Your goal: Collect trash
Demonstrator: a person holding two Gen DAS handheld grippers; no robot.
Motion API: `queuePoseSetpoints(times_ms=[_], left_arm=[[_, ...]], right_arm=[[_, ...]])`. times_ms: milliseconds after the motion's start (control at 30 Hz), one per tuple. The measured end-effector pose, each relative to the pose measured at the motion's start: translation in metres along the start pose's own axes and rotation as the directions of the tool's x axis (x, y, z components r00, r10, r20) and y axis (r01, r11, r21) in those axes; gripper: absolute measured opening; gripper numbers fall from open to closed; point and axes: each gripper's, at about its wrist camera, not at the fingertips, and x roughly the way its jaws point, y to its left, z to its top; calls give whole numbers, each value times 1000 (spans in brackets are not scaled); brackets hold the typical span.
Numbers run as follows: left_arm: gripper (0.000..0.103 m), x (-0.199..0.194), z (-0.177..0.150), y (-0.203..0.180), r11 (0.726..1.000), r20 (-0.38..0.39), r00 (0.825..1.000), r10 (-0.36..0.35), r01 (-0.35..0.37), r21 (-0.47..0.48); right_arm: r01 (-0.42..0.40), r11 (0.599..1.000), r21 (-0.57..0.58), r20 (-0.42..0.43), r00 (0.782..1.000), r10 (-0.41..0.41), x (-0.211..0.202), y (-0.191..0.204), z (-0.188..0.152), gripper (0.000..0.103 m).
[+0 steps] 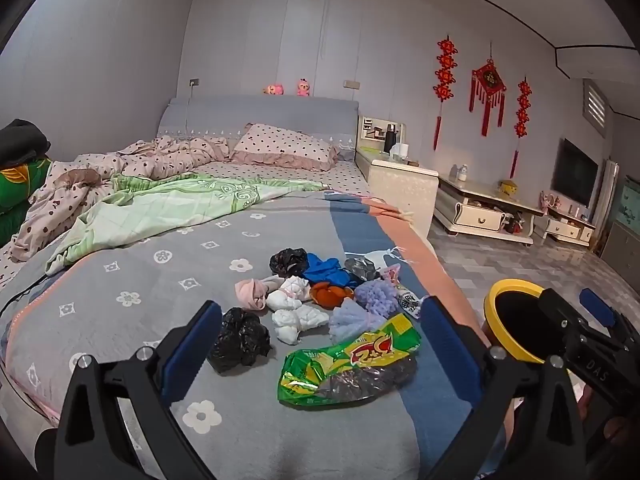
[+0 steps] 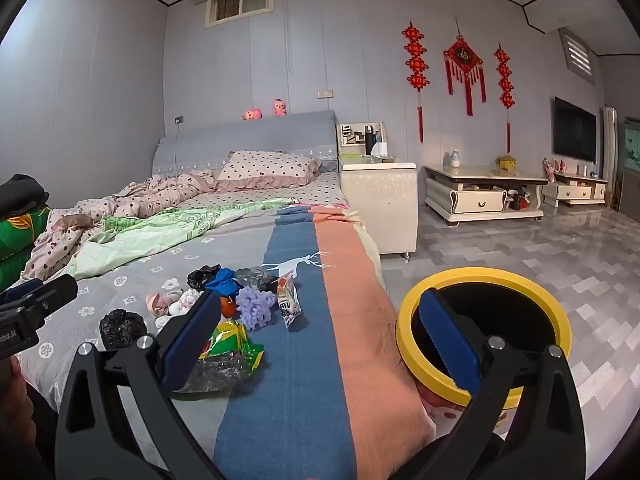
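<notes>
Right now both grippers hang over the foot of the bed (image 1: pixel 120 264), each with its jaws spread as wide as they go and nothing between the blue pads. Ahead of the left gripper (image 1: pixel 320 344) the trash lies in a loose heap on the grey flowered blanket (image 1: pixel 132 280): a green and yellow snack bag (image 1: pixel 352 360) sits nearest, just inside the span of the fingers and closer to the right-hand one, while a crumpled black plastic bag (image 1: pixel 240 338) rests just beyond the left-hand pad. Further out are white tissue wads (image 1: pixel 294 312), a lilac fluffy ball (image 1: pixel 376 296), an orange lump (image 1: pixel 330 294), a blue rag (image 1: pixel 326 272), a pink bundle (image 1: pixel 252 294) and a second black bag (image 1: pixel 288 260) (all touching or nearly touching one another). The right gripper (image 2: pixel 320 344) points along the blue and salmon stripes of the blanket, so the heap lies off to its left; its left pad covers part of the snack bag (image 2: pixel 234 340) in its own view, though I cannot tell whether they touch. Behind its right pad stands a yellow-rimmed bin (image 2: pixel 536 284) with a black interior, on the tiled floor (image 2: pixel 560 248) hard against the side of the bed, well apart from the heap.
</notes>
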Motion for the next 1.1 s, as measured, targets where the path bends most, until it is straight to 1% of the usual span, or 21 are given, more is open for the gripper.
queuePoseSetpoints(times_ms=[233, 300, 433, 1100], left_arm=[[96, 0, 0, 1, 1000, 7, 1000, 10, -10, -10], [96, -7, -1, 1, 1000, 6, 1000, 13, -13, -16], [96, -4, 4, 2, 1000, -1, 1000, 12, -12, -20], [96, -5, 3, 4, 1000, 4, 1000, 10, -10, -27]], right_arm=[[-2, 1000, -1, -1, 1000, 2, 0, 2, 0, 95], [-2, 1000, -2, -1, 1000, 2, -1, 3, -1, 95], [-1, 1000, 4, -6, 1000, 1, 1, 0, 0, 95], [-1, 1000, 5, -12, 1000, 1, 2, 0, 0, 95]])
